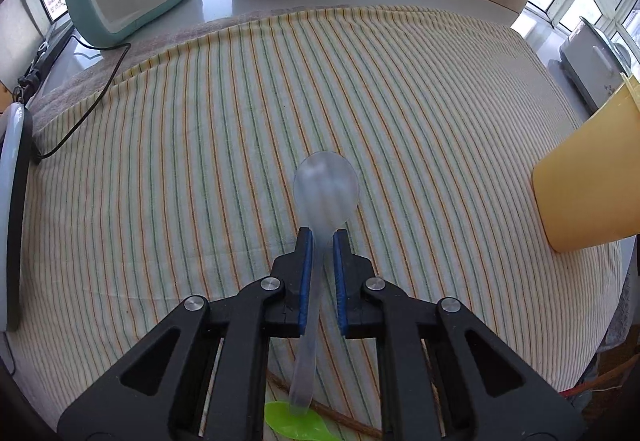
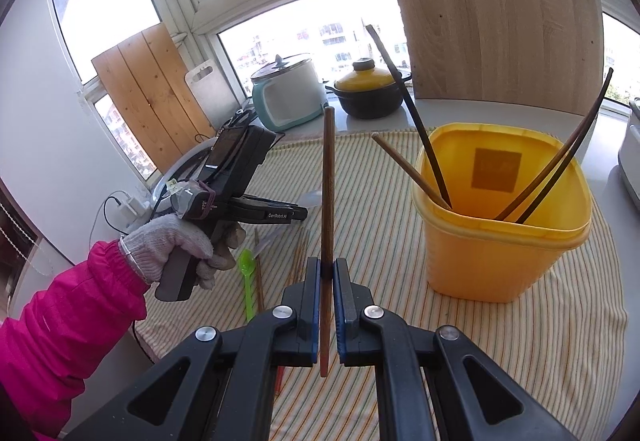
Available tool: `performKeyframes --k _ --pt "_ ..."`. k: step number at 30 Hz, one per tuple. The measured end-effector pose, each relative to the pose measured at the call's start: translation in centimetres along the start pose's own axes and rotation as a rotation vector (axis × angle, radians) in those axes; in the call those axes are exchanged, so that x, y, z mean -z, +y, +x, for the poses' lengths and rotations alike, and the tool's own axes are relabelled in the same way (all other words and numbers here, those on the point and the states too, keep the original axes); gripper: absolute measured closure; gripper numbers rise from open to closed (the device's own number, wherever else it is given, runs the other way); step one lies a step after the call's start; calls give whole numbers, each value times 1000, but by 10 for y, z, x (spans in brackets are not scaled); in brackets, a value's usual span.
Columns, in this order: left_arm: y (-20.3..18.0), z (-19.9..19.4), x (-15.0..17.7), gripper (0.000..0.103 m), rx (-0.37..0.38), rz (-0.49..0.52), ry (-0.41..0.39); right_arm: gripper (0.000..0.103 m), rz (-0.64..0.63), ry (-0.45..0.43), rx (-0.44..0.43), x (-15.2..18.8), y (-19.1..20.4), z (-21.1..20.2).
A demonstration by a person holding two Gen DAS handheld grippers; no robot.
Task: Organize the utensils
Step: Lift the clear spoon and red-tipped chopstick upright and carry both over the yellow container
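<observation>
In my right claw (image 2: 328, 269) the pads are closed on a brown chopstick (image 2: 327, 201), pinched low on its shaft so most of its length stands up toward the top of the frame — I hold it upright like that, I think, so the tip can be swung over and dropped straight into the yellow bin (image 2: 508, 241) at the right of the frame. That bin stands on the striped cloth (image 2: 380, 201) of the bench and already has four dark chopsticks (image 2: 432, 161) leaning against its walls, which tells me where this one belongs. My left claw (image 1: 322, 237) has its blue pads nearly together around the neck of a clear plastic spoon (image 1: 326, 187), bowl forward toward the frame's centre, handle trailing back between the fingers; whether the pads truly press it I cannot tell, since a thin gap shows on the right side. In the right view my gloved left hand (image 2: 176, 241) holds that claw over the lower left of the cloth, above what is left to sort — a green spoon (image 2: 248, 281) and a few more chopsticks (image 2: 300, 257) lying flat beside it. The bin's corner shows at the right edge of the left view, well apart from the clear spoon, so I judge the spoon has a carry ahead of it.
</observation>
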State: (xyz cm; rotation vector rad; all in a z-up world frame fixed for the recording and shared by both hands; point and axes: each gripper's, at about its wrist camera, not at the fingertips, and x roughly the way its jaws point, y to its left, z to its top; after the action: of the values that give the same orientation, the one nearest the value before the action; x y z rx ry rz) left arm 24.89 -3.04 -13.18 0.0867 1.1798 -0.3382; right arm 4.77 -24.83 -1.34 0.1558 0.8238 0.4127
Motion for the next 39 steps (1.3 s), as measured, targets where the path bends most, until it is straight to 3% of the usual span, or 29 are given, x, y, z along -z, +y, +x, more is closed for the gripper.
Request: performKeyframes --k 8,12,16,20,27,29,30,39 --pt "-2 -54 3 95 45 -13 -133 99 23 -50 7 -6 -11 -19" --pt "-10 -83 2 102 70 -4 -203 99 35 -78 12 -10 -17 -28" --pt "-19 -109 -4 102 95 3 -272 99 47 -109 20 -13 -23 -41" --pt "-30 -124 -11 102 80 50 -312 99 62 -140 37 -17 -33 -53" --pt "-16 -92 -17 101 85 -18 -214 99 89 -143 34 -9 -41 -59" --pt "-10 -80 -17 82 71 -42 -186 99 91 -136 36 -7 -42 -59" --pt "-7 -72 -18 78 69 -53 -168 99 92 -133 37 -7 -43 -59" --pt "12 -5 -32 78 11 -127 -31 99 106 -125 27 -3 -43 -58"
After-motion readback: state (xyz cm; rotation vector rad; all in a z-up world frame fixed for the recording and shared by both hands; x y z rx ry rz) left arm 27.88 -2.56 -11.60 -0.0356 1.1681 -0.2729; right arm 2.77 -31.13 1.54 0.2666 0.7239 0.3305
